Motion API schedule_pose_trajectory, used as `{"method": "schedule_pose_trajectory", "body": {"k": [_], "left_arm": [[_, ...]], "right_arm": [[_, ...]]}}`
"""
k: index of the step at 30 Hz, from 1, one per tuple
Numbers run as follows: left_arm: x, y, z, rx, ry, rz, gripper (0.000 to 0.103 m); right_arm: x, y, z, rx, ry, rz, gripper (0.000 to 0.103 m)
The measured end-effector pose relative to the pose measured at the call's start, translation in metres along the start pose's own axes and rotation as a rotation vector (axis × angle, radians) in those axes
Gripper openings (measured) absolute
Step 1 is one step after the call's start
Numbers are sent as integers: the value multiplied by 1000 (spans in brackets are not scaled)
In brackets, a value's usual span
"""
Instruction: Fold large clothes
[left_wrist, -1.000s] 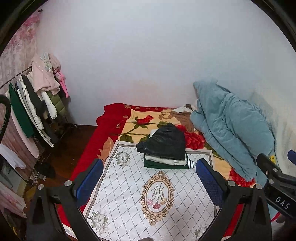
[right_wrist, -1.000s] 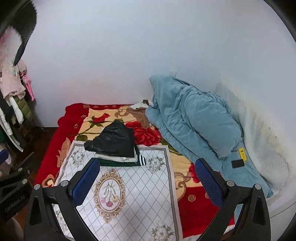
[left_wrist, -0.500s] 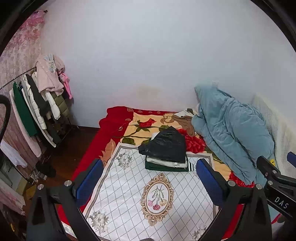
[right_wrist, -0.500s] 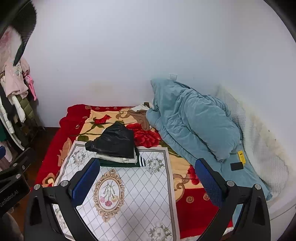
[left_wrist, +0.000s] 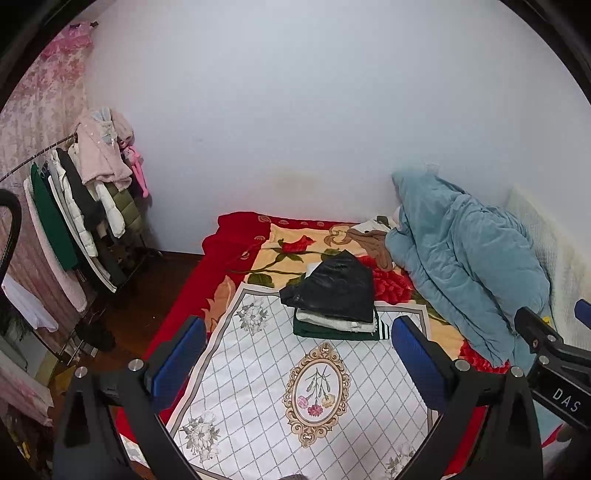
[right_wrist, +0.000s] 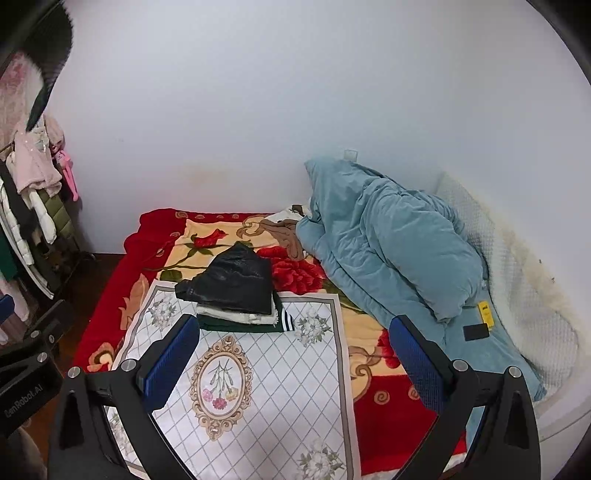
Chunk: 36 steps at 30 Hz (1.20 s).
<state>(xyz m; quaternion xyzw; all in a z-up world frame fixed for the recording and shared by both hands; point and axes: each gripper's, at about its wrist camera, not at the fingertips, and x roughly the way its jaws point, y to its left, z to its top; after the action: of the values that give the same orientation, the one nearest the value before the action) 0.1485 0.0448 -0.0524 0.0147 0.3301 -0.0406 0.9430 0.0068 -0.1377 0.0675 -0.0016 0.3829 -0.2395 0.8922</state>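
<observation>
A stack of folded clothes (left_wrist: 338, 301) lies in the middle of the bed, a black garment on top of a white one and a dark green one; it also shows in the right wrist view (right_wrist: 236, 291). A brown garment (left_wrist: 373, 242) lies crumpled near the wall, and also shows in the right wrist view (right_wrist: 286, 234). My left gripper (left_wrist: 299, 350) is open and empty, held high above the near part of the bed. My right gripper (right_wrist: 291, 350) is open and empty, at the same height beside it.
The bed carries a red floral blanket (left_wrist: 236, 251) with a white checked panel (left_wrist: 266, 376). A bunched teal duvet (right_wrist: 391, 243) fills the right side against the wall. A clothes rack with hanging garments (left_wrist: 74, 214) stands at the left over a dark floor.
Both grippers have drawn back and risen slightly, so the bed and folded stack sit lower and farther in view. Both stay open and empty.
</observation>
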Motion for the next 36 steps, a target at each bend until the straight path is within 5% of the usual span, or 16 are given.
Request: {"method": "schedule_pose_trajectory", "body": {"k": [36], "left_arm": [[-6, -5, 5, 7, -6, 3, 103]], "right_arm": [[-2, -1, -7, 1, 1, 8, 103]]}}
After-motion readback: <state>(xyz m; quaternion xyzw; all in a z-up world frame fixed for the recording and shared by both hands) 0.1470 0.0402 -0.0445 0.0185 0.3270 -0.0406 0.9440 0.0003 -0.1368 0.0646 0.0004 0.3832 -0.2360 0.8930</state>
